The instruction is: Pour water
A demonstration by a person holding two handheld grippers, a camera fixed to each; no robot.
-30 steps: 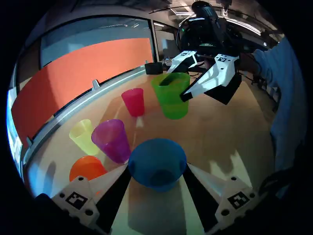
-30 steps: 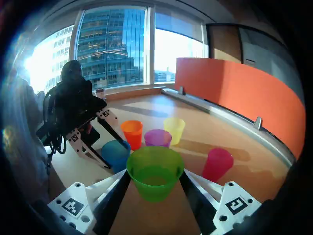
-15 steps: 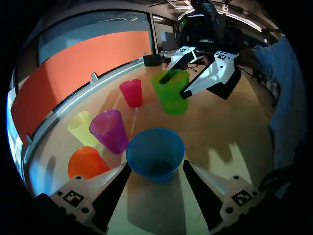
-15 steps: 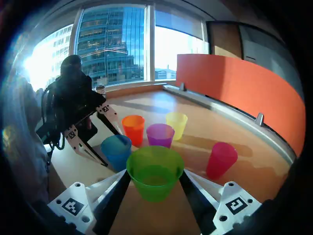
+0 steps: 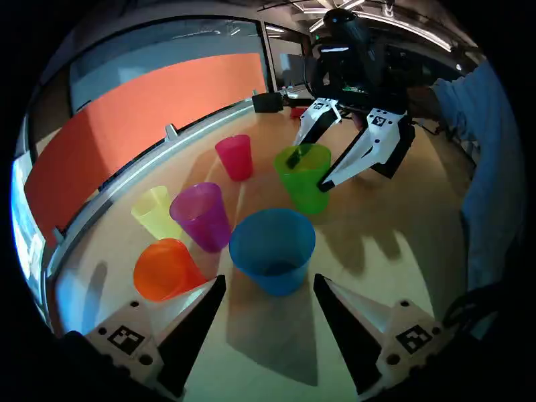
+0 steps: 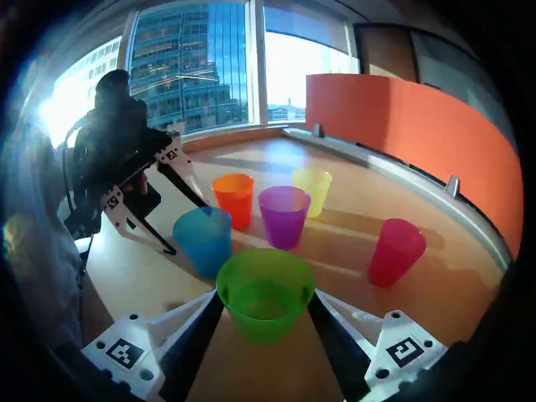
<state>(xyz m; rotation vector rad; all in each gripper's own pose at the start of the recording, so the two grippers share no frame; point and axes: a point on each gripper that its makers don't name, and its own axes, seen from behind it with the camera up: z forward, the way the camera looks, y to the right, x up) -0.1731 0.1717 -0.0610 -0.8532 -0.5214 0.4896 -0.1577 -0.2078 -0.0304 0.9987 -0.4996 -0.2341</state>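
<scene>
A blue cup [image 5: 273, 249] stands upright on the wooden table [image 5: 375, 234], just ahead of my left gripper [image 5: 268, 278]. That gripper is open, and its fingertips sit apart from the cup's sides. From the right gripper view the left gripper [image 6: 187, 228] sits beside the blue cup [image 6: 202, 240]. My right gripper [image 6: 264, 295] is shut on a green cup [image 6: 266, 315], held upright. In the left gripper view the green cup [image 5: 305, 194] sits low over the table between the right gripper's [image 5: 308, 175] white fingers. I cannot tell whether either cup holds water.
Other cups stand close by: orange [image 5: 164, 269], purple [image 5: 201, 216], yellow [image 5: 154, 212] and pink [image 5: 236, 156]. An orange partition [image 5: 134, 114] with a metal rail borders the table. A person's blue sleeve [image 5: 489, 167] is at the right. Windows [image 6: 194, 74] lie behind.
The blue cup came down onto the table and my left gripper drew back from it. The right gripper lowered the green cup toward the table, nearer the blue cup.
</scene>
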